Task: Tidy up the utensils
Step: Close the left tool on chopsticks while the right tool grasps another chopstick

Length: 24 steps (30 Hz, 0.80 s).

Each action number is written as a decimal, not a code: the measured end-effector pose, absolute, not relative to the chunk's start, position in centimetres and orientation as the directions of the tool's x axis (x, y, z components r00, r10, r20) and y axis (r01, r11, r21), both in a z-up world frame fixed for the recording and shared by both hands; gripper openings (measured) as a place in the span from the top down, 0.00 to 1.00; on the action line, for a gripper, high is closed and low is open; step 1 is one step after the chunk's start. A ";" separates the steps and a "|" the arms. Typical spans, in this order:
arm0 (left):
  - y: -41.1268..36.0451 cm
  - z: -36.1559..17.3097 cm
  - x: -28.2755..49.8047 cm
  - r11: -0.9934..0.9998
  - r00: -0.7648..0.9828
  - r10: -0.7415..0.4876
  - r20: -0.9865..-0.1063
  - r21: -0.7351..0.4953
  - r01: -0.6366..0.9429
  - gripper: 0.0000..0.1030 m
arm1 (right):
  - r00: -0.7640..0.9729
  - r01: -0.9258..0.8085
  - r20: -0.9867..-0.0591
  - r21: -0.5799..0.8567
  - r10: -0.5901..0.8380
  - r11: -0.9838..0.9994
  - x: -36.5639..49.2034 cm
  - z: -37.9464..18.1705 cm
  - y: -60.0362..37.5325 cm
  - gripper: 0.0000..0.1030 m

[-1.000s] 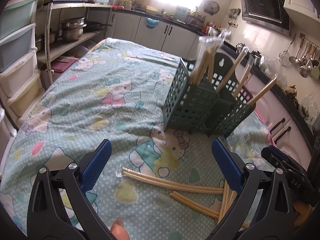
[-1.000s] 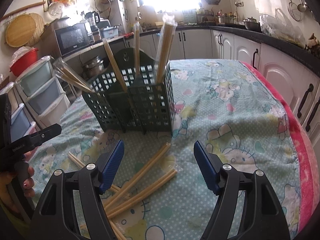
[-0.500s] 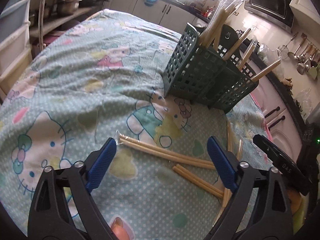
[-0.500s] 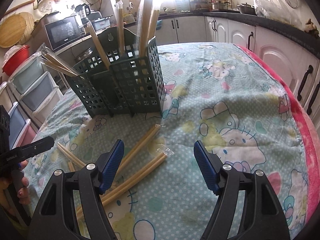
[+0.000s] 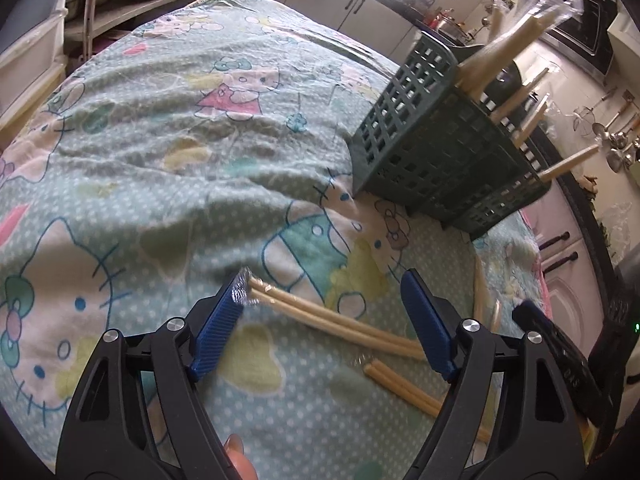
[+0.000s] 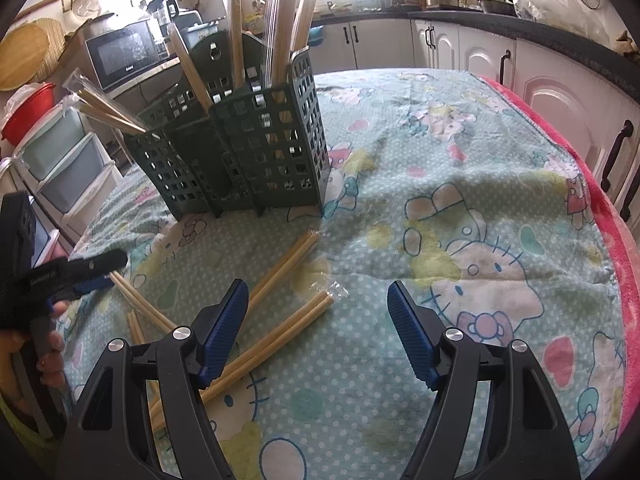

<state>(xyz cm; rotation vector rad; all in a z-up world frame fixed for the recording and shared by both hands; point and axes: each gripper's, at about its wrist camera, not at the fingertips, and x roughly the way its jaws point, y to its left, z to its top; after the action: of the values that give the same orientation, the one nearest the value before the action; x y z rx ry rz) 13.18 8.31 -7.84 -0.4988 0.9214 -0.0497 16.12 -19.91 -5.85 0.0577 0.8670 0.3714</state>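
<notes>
Lower now, the left gripper is closing around a wrapped chopstick pair lying crosswise on the tablecloth; right gripper gapes empty; only its view shows the basket front

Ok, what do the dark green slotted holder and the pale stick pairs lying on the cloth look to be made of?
Dark green slotted holder: likely moulded plastic, matte, with an even grid of square holes. Pale stick pairs: probably bamboo or light wood chopsticks, smooth and unpainted, each pair in a thin clear plastic sleeve that glints and crinkles at the end.
</notes>
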 end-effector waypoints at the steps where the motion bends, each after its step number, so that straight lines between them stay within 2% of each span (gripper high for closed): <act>1: 8.4 -7.9 13.5 0.887 0.616 -0.240 -0.751 -0.427 -0.174 0.33 | 0.580 -0.297 -0.738 0.201 0.344 0.933 16.2 -6.0 -19.8 0.32; 5: 8.6 -8.0 14.3 0.893 0.623 -0.208 -0.754 -0.406 -0.193 0.40 | 0.551 -0.304 -0.750 0.227 0.366 0.925 16.6 -6.7 -19.6 0.33; 11: 9.1 -8.0 14.7 0.900 0.631 -0.167 -0.758 -0.378 -0.215 0.55 | 0.511 -0.285 -0.763 0.282 0.395 0.916 17.7 -7.6 -19.6 0.49; 18: 9.7 -8.1 14.7 0.907 0.637 -0.125 -0.761 -0.348 -0.237 0.74 | 0.508 -0.275 -0.761 0.301 0.404 0.913 18.2 -7.9 -19.8 0.86; 24: 10.0 -8.3 14.6 0.909 0.636 -0.098 -0.765 -0.330 -0.257 0.88 | 0.525 -0.282 -0.737 0.320 0.425 0.904 18.1 -7.4 -20.1 0.92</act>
<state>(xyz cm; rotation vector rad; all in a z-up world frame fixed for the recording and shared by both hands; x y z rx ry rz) 14.59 9.99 -8.30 -0.4357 0.8842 0.0938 18.08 -20.10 -7.39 0.1689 0.9260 0.4251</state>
